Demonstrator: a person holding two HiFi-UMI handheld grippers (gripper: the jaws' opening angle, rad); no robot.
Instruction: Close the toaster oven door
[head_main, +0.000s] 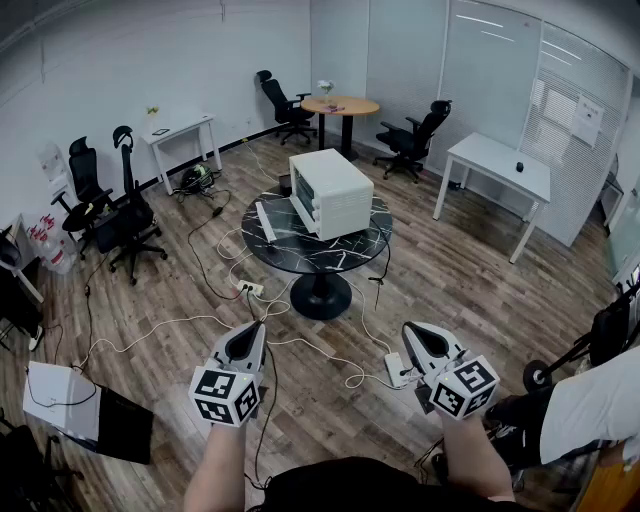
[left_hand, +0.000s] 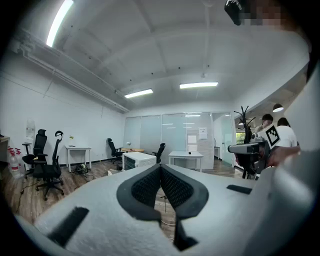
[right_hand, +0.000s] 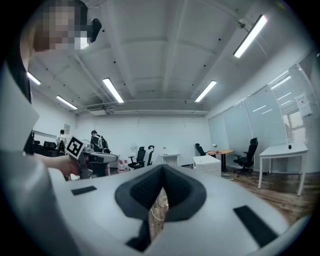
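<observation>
Two forearms (head_main: 215, 465) hold the left claw (head_main: 257, 328) and right claw (head_main: 409, 330) level, closed.

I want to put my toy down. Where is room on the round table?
The round table is bare near its front rim, before the toaster oven. Its left side is crowded by the open door; cables clutter the floor.
</observation>
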